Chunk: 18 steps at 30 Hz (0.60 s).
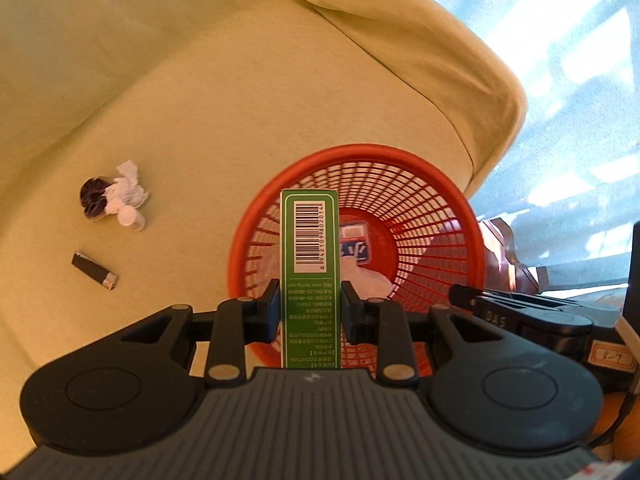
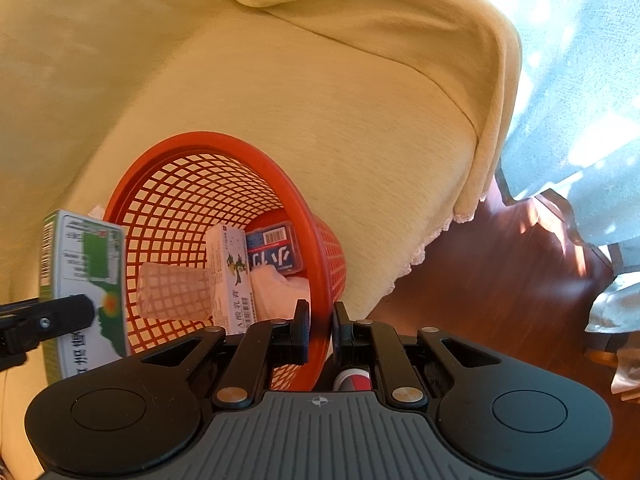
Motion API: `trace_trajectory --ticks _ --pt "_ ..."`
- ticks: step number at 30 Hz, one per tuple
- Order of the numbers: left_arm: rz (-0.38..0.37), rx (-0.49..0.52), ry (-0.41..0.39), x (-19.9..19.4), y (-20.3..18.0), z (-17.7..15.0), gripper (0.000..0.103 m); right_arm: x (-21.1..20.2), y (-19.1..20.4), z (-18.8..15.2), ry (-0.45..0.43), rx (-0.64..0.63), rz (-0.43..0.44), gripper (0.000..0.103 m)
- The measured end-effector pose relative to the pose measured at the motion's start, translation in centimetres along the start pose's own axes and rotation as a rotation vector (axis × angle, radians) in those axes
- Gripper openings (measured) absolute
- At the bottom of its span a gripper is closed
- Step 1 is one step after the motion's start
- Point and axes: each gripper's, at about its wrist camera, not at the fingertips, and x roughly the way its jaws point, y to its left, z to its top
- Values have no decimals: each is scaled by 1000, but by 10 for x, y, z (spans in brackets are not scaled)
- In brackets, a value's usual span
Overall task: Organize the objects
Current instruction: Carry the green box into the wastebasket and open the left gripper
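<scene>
Now left hand-held gripper (image 1: 309, 304) clamps green box (image 1: 310, 256).

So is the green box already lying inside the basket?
No, the left gripper holds the green box above the basket.

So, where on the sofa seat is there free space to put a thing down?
The yellow sofa seat is bare between the round red plastic mesh basket and the small black lighter, and behind the basket toward the backrest. It is crowded around the crumpled white tissue and inside the basket.
</scene>
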Motion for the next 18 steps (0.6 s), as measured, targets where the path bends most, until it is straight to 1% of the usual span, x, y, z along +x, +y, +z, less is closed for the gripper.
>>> trace_trajectory --ticks 12,15,18 --pt "1 39 16 14 -22 5 25 0 5 3 -8 -17 12 7" --pt "-22 45 19 17 -25 5 24 0 5 3 -8 -18 11 7" --pt "-24 55 10 16 -28 6 24 1 4 3 -2 -16 7 7"
